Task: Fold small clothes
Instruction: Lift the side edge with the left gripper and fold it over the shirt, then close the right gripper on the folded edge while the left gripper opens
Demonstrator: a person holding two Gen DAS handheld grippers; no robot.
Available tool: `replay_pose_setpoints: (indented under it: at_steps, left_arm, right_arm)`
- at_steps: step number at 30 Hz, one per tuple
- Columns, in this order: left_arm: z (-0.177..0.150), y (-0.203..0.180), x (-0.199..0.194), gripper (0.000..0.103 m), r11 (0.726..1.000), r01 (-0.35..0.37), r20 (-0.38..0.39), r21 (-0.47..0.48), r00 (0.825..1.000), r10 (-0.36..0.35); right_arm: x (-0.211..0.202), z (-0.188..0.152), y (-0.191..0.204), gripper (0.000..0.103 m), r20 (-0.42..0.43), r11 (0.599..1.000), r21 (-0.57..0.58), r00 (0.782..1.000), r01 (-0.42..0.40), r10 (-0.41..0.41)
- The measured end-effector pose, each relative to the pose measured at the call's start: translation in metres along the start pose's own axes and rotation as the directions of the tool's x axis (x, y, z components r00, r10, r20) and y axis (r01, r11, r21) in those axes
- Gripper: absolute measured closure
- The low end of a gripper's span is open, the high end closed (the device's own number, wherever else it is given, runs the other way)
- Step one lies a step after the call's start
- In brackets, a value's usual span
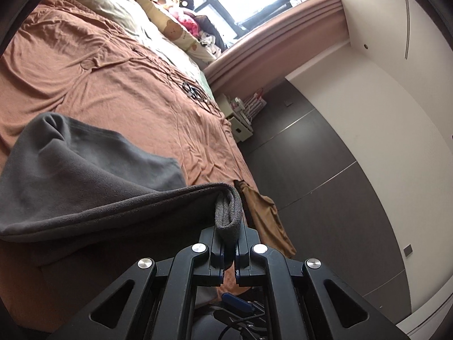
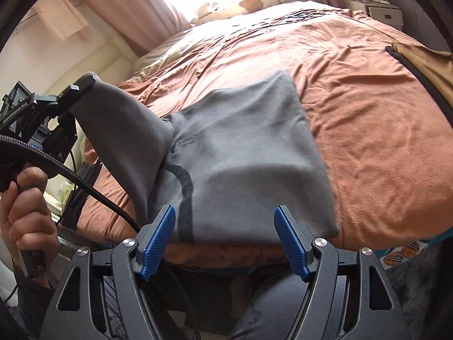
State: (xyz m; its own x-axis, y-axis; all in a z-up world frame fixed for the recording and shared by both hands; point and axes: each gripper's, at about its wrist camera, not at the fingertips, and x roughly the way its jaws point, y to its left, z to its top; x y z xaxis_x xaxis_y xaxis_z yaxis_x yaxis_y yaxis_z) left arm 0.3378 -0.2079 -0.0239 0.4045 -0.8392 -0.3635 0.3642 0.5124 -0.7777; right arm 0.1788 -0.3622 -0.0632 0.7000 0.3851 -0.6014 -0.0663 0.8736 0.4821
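Observation:
A grey fleece garment (image 2: 249, 167) lies on the brown bedsheet (image 2: 368, 130) near the bed's front edge. My left gripper (image 1: 230, 238) is shut on the garment's ribbed sleeve cuff (image 1: 228, 212) and holds the sleeve lifted off the bed; the lifted sleeve (image 2: 127, 136) rises to that gripper (image 2: 80, 83) at the left of the right wrist view. The garment's body (image 1: 85, 170) stretches away to the left in the left wrist view. My right gripper (image 2: 225, 236) is open and empty just above the garment's near hem.
A tan garment (image 2: 424, 62) lies at the bed's right edge; it also shows in the left wrist view (image 1: 269, 215). Pillows and soft toys (image 1: 175, 25) are at the head of the bed. A black cable (image 2: 93, 195) hangs from the left gripper. A white nightstand (image 1: 240, 119) stands beside the bed.

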Motion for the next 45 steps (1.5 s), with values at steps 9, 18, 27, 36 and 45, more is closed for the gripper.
replay_pose_setpoints:
  at_steps: [9,18,27,36,45]
  left_arm:
    - [-0.035,0.001,0.046,0.048,0.997,-0.059,-0.204,0.045,0.977,0.067]
    - [-0.031,0.042,-0.001,0.027,0.980,-0.196,-0.130,0.025,0.972,0.198]
    - [-0.042,0.099,-0.027,0.030,0.938,-0.340,-0.157,-0.069,0.932,0.326]
    - [-0.066,0.137,-0.017,0.043,0.896,-0.433,-0.270,-0.099,0.878,0.395]
    - [-0.077,0.134,-0.006,0.057,0.876,-0.483,-0.315,-0.010,0.833,0.455]
  right_arm:
    - [-0.010,-0.001,-0.018,0.032,-0.020,1.000,0.023,1.000,0.022,-0.021]
    - [0.008,0.022,0.005,0.032,-0.075,0.984,-0.154,0.991,0.094,-0.107]
    - [0.053,0.054,0.030,0.055,-0.134,0.936,-0.323,0.972,0.141,-0.193]
    - [0.101,0.075,0.047,0.072,-0.217,0.894,-0.421,0.941,0.151,-0.261]
    - [0.103,0.086,0.045,0.100,-0.203,0.917,-0.383,0.958,0.112,-0.202]
